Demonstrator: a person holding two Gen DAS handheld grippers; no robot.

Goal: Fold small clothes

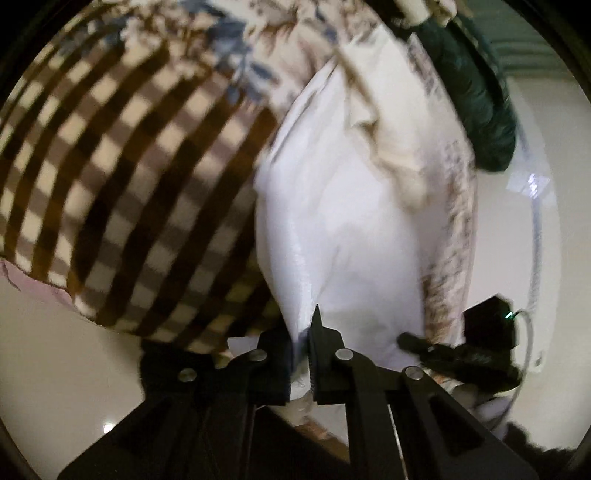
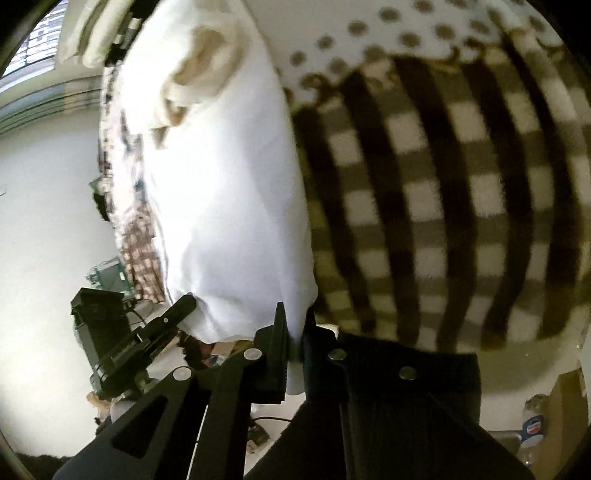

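A white garment hangs stretched between both grippers, lifted off the brown-and-cream checked blanket. My left gripper is shut on one lower corner of the garment. My right gripper is shut on the other corner of the same white garment. The right gripper also shows in the left wrist view, and the left gripper in the right wrist view. Both views are motion-blurred.
The checked blanket covers the bed. A floral sheet and a spotted sheet lie beyond it. Cream cloth is bunched at the garment's far end. A dark green item lies at the upper right. A plastic bottle stands low right.
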